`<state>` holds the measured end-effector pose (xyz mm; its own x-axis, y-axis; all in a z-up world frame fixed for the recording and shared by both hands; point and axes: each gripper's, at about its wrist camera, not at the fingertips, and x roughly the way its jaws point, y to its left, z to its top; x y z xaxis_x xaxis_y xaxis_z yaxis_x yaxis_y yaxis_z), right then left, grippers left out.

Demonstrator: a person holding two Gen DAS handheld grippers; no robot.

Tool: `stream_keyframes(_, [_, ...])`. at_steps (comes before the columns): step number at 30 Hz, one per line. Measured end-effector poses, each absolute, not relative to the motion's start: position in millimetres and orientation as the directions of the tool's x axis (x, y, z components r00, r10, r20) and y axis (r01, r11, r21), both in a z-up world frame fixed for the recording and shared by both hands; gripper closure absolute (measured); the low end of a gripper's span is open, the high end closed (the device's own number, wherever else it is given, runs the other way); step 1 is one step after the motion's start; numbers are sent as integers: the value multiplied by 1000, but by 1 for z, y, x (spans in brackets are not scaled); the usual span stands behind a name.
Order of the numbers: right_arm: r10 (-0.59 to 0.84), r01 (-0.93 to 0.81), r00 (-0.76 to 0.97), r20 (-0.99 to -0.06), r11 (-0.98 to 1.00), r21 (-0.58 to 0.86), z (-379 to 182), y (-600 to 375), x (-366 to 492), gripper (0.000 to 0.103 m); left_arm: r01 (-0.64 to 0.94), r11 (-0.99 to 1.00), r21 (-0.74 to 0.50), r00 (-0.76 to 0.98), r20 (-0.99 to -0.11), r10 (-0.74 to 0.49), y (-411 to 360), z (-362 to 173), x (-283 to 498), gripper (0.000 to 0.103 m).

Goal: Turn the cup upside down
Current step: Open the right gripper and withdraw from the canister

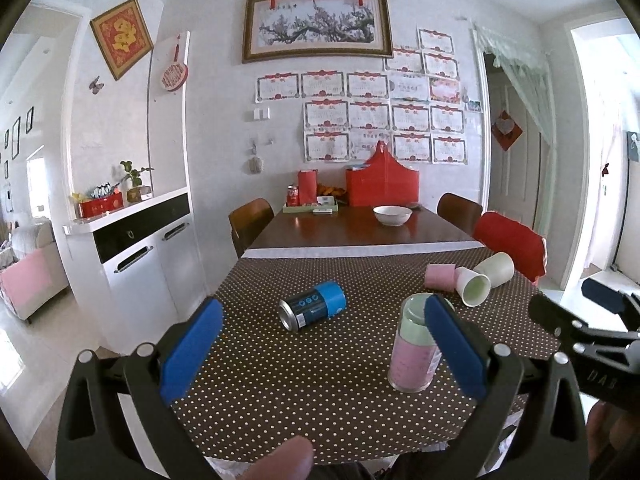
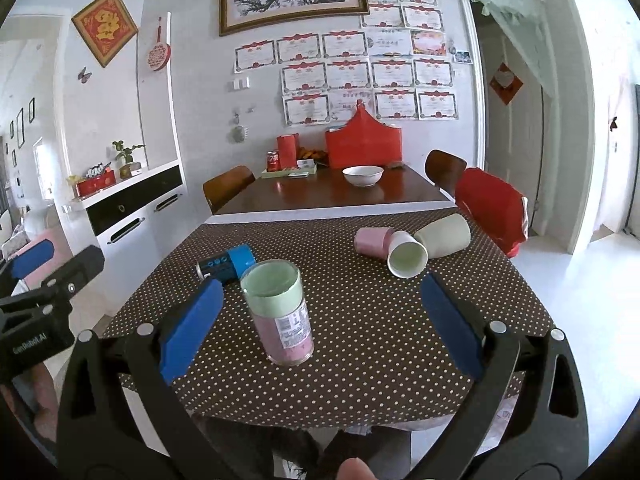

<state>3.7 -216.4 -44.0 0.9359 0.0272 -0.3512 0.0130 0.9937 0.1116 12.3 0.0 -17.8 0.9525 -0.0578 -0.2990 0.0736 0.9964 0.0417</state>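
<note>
A clear glass cup (image 2: pixel 280 312) with a green band above a pink band stands on the dotted tablecloth; it also shows in the left wrist view (image 1: pixel 414 350). I cannot tell which end is up. My left gripper (image 1: pixel 324 356) is open and empty, its right pad (image 1: pixel 456 344) just right of the cup. My right gripper (image 2: pixel 320 324) is open and empty, the cup standing between its pads nearer the left pad (image 2: pixel 192 328). Neither gripper touches the cup.
A blue can (image 1: pixel 314 310) lies on its side left of the cup. Pink (image 2: pixel 374 240), white (image 2: pixel 406 258) and cream (image 2: pixel 444 236) cups lie tipped at the right. A white bowl (image 2: pixel 362 175), a red bag (image 2: pixel 363 145) and chairs stand beyond.
</note>
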Motion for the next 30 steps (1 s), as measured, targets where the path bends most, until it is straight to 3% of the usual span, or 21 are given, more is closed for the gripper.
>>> stream_keyframes(30, [25,6,947,-321,995,95,-37,-194,-12,6,17,999,49,968,-251,-4,-2,-13,-13,4])
